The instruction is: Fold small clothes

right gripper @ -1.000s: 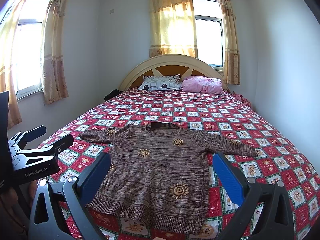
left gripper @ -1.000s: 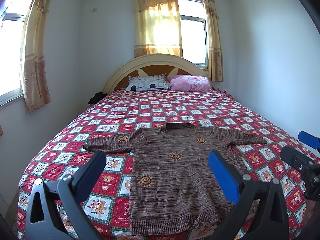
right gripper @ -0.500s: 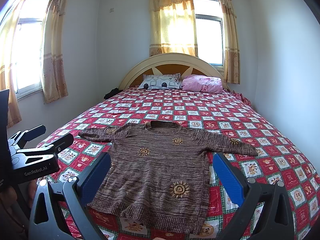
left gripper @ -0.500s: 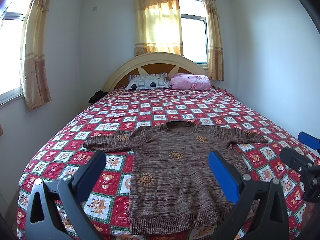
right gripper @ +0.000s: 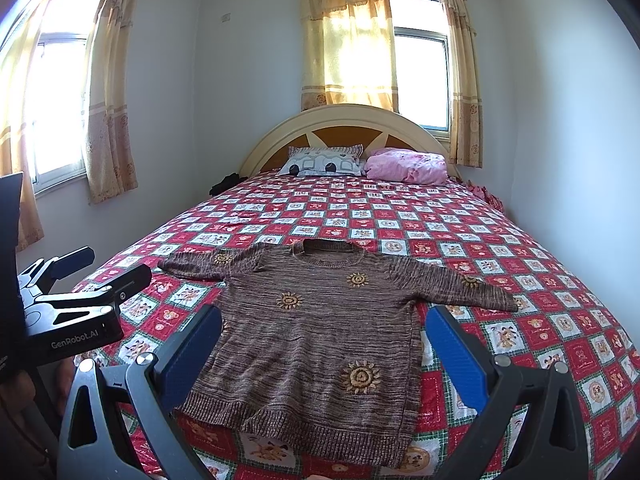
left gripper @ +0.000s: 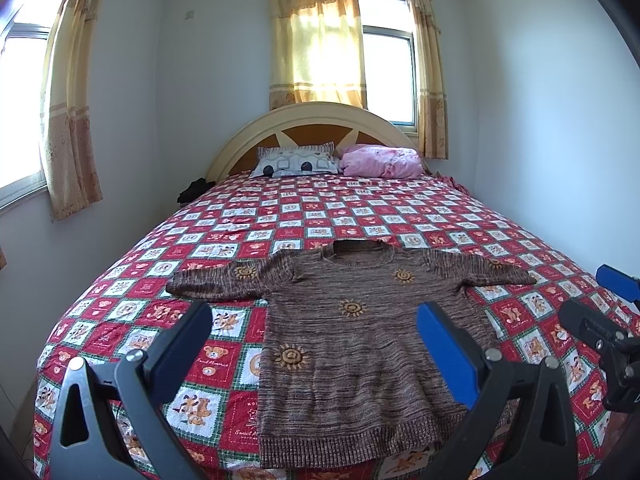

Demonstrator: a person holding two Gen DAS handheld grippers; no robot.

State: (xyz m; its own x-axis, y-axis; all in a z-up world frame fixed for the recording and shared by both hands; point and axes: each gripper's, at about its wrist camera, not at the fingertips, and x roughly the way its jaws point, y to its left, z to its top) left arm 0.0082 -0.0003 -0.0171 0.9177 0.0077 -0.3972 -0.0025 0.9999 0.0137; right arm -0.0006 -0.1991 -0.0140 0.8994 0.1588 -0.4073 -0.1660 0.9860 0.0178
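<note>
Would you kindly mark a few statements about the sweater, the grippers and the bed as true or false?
1. The brown knitted sweater lies flat with both sleeves spread out. True.
2. The left gripper is clamped on the hem. False: it is open and holds nothing.
3. The right gripper is open. True.
4. The sweater rests on a plain white sheet. False: it lies on a red and white checked bedspread.
5. A pink pillow sits at the headboard. True.
</note>
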